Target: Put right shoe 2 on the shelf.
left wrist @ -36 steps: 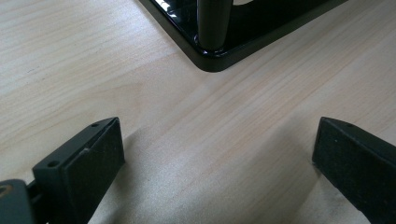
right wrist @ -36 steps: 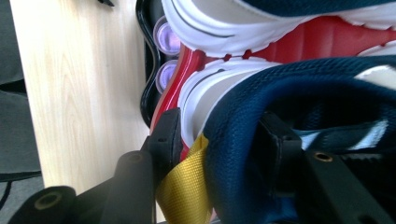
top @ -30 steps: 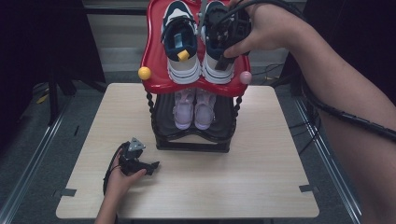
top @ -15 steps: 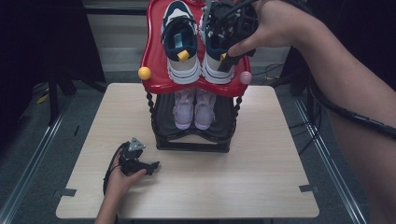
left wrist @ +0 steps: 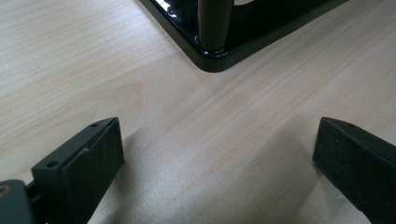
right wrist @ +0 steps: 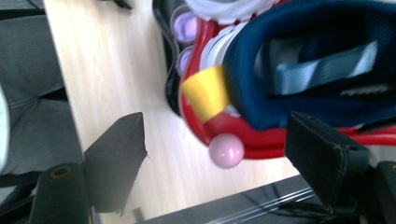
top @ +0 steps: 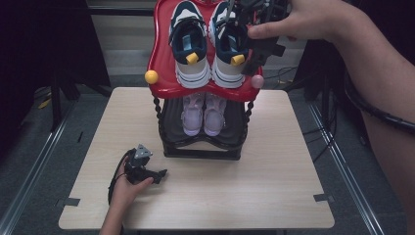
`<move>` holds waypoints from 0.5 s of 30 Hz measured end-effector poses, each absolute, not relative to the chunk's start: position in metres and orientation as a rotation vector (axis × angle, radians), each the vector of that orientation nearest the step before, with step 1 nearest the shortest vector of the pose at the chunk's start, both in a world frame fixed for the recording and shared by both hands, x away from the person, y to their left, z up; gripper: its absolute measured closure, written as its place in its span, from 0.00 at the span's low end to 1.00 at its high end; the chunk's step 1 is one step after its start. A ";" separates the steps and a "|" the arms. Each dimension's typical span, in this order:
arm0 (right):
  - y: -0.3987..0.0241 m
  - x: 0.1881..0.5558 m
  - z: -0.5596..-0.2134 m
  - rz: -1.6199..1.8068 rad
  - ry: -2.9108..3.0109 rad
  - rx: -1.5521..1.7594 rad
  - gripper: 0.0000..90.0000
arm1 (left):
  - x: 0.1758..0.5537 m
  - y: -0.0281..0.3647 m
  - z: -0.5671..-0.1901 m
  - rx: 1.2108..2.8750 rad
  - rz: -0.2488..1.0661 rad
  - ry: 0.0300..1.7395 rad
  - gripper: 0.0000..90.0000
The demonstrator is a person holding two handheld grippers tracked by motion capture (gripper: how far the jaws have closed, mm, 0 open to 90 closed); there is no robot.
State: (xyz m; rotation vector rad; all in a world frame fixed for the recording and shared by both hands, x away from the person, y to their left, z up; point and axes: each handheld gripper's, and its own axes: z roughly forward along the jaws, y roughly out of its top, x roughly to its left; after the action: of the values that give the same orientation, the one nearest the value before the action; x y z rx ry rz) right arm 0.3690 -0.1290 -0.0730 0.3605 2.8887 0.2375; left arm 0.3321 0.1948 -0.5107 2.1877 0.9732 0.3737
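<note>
Top shelf (top: 164, 58) of the rack: glossy red, with one yellow knob (top: 151, 77) and one pink knob (top: 257, 82). Sneakers (top: 190, 44) on it: navy and white, light blue tongue straps, yellow heel tabs. Lower shelf (top: 235, 129): black, bearing pale lilac shoes (top: 203, 112). Table (top: 274, 161): light wood grain. Left gripper (left wrist: 212, 168) and right gripper (right wrist: 219, 168): black throughout.
</note>
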 end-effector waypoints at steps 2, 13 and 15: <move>-0.131 0.369 -0.074 0.208 2.907 0.370 0.23 | 0.332 0.195 -0.511 2.188 0.374 0.973 0.02; -0.136 0.366 -0.077 0.109 3.011 0.409 0.24 | 0.332 0.194 -0.511 2.185 0.379 0.977 0.02; -0.138 0.365 -0.080 0.083 3.030 0.398 0.24 | 0.332 0.194 -0.511 2.185 0.378 0.977 0.02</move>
State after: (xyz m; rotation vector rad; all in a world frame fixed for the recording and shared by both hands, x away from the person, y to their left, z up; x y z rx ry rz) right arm 0.3650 -0.1375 -0.0796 0.3985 3.0298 0.0826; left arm 0.3320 0.1945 -0.5109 2.1846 0.9775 0.3781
